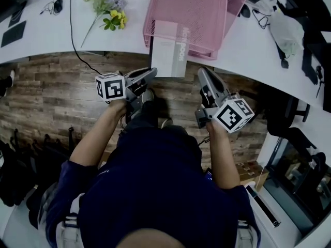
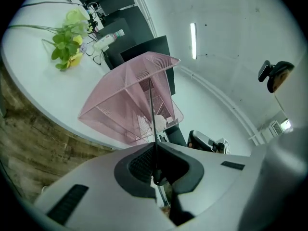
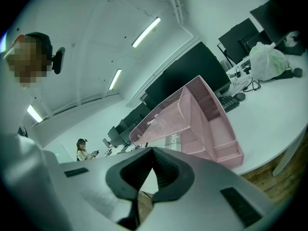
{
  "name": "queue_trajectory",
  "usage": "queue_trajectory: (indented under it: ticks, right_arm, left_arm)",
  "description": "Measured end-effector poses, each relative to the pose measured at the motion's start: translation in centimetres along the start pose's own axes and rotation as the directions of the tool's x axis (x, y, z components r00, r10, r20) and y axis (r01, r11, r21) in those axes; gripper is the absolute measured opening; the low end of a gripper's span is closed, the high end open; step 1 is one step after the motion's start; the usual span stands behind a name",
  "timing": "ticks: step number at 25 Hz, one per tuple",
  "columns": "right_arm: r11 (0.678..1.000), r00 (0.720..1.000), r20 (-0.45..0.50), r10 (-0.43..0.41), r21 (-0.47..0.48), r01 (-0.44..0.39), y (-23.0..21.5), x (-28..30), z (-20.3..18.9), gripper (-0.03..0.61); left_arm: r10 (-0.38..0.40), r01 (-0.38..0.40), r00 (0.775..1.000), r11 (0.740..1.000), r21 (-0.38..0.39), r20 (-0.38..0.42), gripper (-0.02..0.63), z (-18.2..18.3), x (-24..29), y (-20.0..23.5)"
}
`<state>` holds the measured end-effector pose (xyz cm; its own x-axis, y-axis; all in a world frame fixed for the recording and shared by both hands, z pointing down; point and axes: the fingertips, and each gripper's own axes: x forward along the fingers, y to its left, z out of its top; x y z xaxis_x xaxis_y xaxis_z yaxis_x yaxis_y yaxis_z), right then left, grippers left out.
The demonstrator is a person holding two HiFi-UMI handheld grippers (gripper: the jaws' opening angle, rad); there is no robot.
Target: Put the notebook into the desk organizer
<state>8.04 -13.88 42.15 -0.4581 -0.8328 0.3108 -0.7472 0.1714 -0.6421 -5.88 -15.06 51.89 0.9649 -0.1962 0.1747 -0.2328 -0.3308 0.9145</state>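
Head view shows the left gripper and the right gripper over the wooden floor, each with its jaws pressed together on nothing. Just ahead of their tips and between them, the notebook lies in the pink desk organizer. Its near end juts past the edge of the white desk.
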Motion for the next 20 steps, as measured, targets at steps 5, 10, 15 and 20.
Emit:
queue_trajectory:
  ticks: [5,10,15,20]
  right_arm:
    - [1.0,1.0,-0.002,-0.006,0.004,0.006,-0.2,1.5,0.3,0.003]
    - [1.0,1.0,-0.002,0.0,-0.005,0.0,0.0,2.4,1.0,0.003]
    - [1.0,1.0,-0.006,0.012,-0.008,-0.012,-0.3,2.7,1.5,0.003]
    - [0.999,0.999,-0.021,0.047,-0.009,-0.047,-0.7,2.9,1.9,0.003]
  left_arm:
    - [0.005,-0.005,1.0,1.0,0.005,-0.024,0.035,1.5,0.6,0.6]
    - [0.011,-0.011,0.999,1.0,-0.001,-0.031,0.035,2.5,1.5,0.6]
    - [0.017,-0.016,1.0,1.0,0.008,-0.012,0.037,3.4,2.5,0.2]
    - [0.038,-0.038,0.999,0.999,0.018,0.012,0.037,3.9,3.4,0.0]
